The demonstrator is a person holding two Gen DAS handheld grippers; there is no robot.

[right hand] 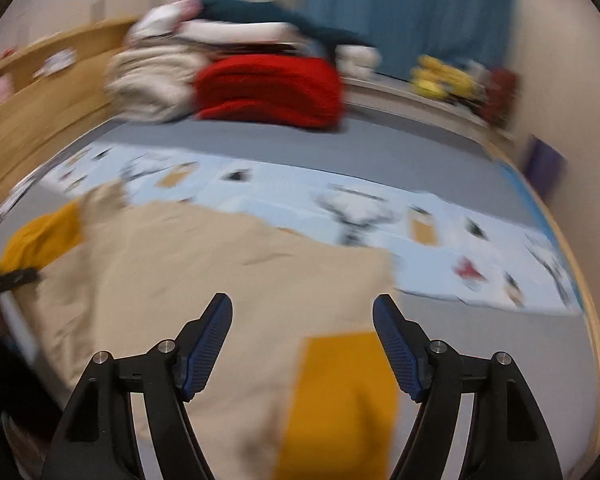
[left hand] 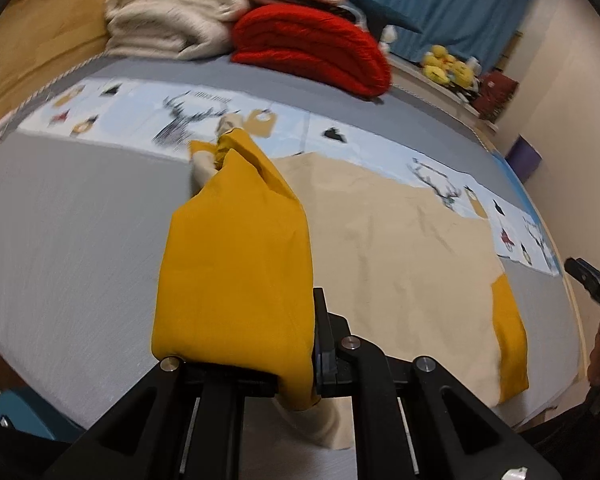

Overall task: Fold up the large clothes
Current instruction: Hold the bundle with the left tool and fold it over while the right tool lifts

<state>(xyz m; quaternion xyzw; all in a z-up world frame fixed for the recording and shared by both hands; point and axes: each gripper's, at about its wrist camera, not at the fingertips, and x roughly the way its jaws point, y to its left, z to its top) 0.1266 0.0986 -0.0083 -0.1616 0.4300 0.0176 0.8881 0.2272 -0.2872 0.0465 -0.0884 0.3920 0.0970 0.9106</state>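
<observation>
On the grey bed (left hand: 60,220), beige garment (left hand: 400,248) spread flat, mustard sleeve (right hand: 340,400) at near right corner lying loose. Left tool (left hand: 300,360) clamped shut on other mustard sleeve (left hand: 236,260), lifted clear of bed. Right tool (right hand: 302,344) wide open, nothing between pads (right hand: 208,348), hovering above garment. Step judged: folding left sleeve inward. To do well: carry sleeve across body, keep fabric taut, lay flat before letting go, avoid dragging body. No containers visible; folded red blanket (left hand: 312,48) and cream blanket (left hand: 168,20) stacked at far edge.
</observation>
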